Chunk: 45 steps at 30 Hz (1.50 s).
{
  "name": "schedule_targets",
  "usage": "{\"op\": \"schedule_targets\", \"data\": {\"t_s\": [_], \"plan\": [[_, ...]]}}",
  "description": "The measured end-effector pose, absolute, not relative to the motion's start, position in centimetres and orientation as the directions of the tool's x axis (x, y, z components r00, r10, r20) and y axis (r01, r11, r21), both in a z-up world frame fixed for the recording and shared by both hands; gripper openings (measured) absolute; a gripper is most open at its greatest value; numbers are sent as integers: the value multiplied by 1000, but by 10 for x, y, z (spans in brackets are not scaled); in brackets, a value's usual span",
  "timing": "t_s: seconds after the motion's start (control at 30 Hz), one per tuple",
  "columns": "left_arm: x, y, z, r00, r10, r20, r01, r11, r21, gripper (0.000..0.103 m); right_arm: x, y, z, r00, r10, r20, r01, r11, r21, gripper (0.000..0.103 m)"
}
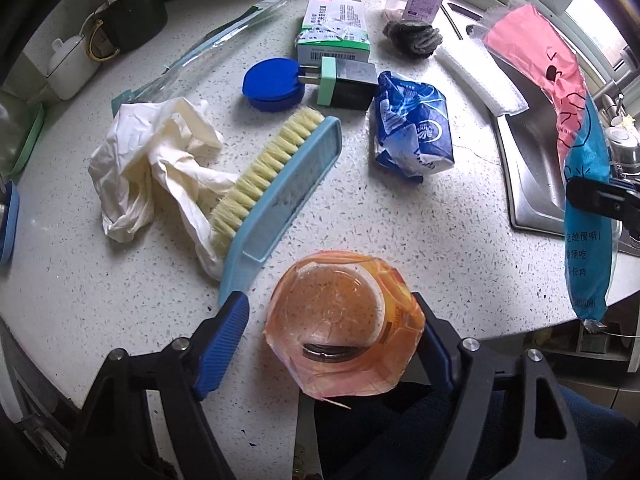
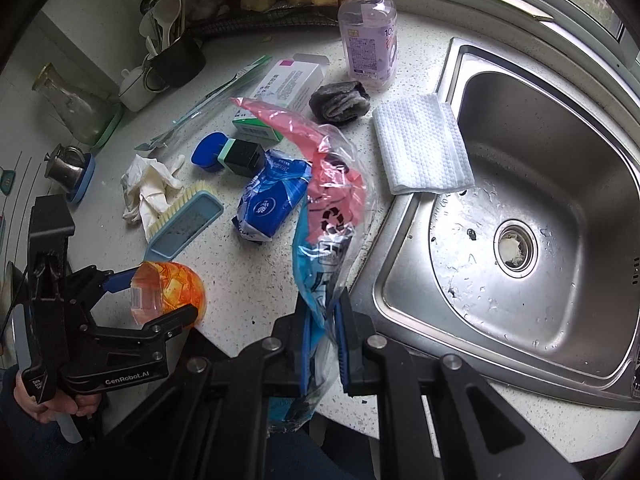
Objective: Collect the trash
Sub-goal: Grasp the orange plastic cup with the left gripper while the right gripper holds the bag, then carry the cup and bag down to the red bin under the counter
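A crumpled orange see-through plastic cup (image 1: 344,320) stands mouth-up near the counter's front edge. My left gripper (image 1: 328,304) is open around it: the right finger (image 1: 434,340) is at the cup's side, and the left finger (image 1: 224,340) stands a small gap away. The right wrist view shows the same cup (image 2: 172,288) between the left gripper's (image 2: 156,296) fingers. My right gripper (image 2: 324,344) is shut on a clear plastic bag (image 2: 332,184) with pink and blue print, which hangs over the counter beside the sink. In the left wrist view that bag (image 1: 588,152) and the right gripper (image 1: 580,196) show at the right.
On the speckled counter (image 1: 400,220) lie a crumpled white glove (image 1: 152,160), a light-blue scrub brush (image 1: 280,192), a blue tissue pack (image 1: 412,128), a blue lid (image 1: 272,84), a charger plug (image 1: 348,80) and a carton (image 1: 334,28). A steel sink (image 2: 520,200) and a white cloth (image 2: 420,148) are at the right.
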State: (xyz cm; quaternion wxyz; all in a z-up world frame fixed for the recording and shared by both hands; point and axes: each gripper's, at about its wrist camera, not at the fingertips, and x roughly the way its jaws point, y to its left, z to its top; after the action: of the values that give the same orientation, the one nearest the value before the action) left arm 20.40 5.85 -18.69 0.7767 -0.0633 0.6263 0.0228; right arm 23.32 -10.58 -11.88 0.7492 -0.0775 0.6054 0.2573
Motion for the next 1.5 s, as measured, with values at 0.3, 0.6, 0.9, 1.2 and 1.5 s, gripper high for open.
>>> {"op": "schedule_targets", "data": {"t_s": [0.3, 0.6, 0.9, 1.2, 1.5], "plan": [[212, 57, -190, 246, -25, -969, -121, 991, -57, 65, 230, -113, -114, 153, 289, -945, -471, 862, 187, 10], [197, 48, -134, 356, -5, -934, -110, 993, -47, 64, 214, -119, -99, 184, 325, -928, -490, 848, 200, 10], [142, 8, -67, 465, 44, -884, -109, 994, -8, 64, 164, -148, -67, 255, 394, -883, -561, 804, 197, 10], [81, -43, -38, 512, 35, -858, -110, 994, -24, 64, 106, -186, -46, 280, 444, -851, -627, 756, 188, 10], [42, -83, -57, 452, 12, -892, -67, 998, -21, 64, 69, -215, -60, 239, 438, -867, -589, 775, 229, 10]]}}
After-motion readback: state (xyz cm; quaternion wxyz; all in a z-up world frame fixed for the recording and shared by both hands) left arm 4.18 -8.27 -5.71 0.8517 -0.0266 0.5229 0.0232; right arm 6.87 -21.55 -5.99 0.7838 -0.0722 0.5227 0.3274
